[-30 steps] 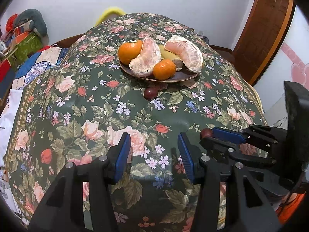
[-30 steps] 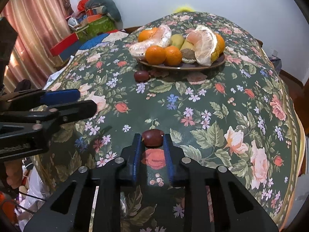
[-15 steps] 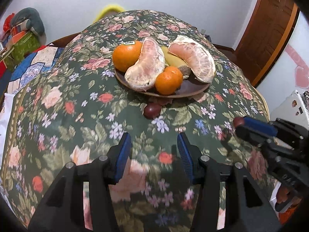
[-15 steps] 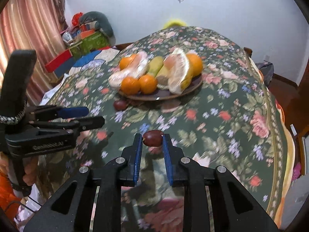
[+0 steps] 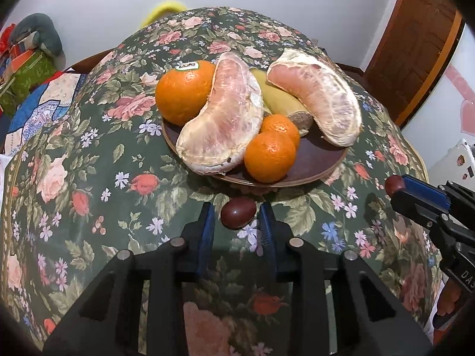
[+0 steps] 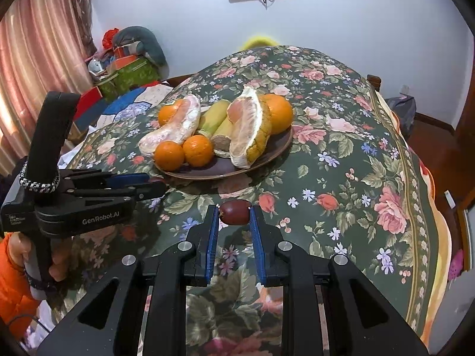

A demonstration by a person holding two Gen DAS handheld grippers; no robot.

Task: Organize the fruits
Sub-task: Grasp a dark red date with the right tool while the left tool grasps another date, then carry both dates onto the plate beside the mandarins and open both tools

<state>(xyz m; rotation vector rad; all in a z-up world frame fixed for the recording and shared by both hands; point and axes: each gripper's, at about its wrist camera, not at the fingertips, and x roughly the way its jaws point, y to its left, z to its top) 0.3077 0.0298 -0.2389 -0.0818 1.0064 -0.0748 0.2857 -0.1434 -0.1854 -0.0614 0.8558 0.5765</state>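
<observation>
left wrist view: my left gripper [image 5: 236, 219] is closing its jaws around a dark red fruit [image 5: 237, 212] lying on the floral tablecloth [image 5: 89, 160] just before the fruit plate [image 5: 314, 160], while my right gripper [image 6: 234, 213] is clamped on another dark red fruit [image 6: 234, 212].

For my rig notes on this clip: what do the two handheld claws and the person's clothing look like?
Both the left claw and the right claw are black plastic with blue ribbed pads and silver pivot bolts. The left one's side reads "GenRobot.AI", with a black-and-white braided cord around its grip. An orange sleeve shows beneath.
</observation>
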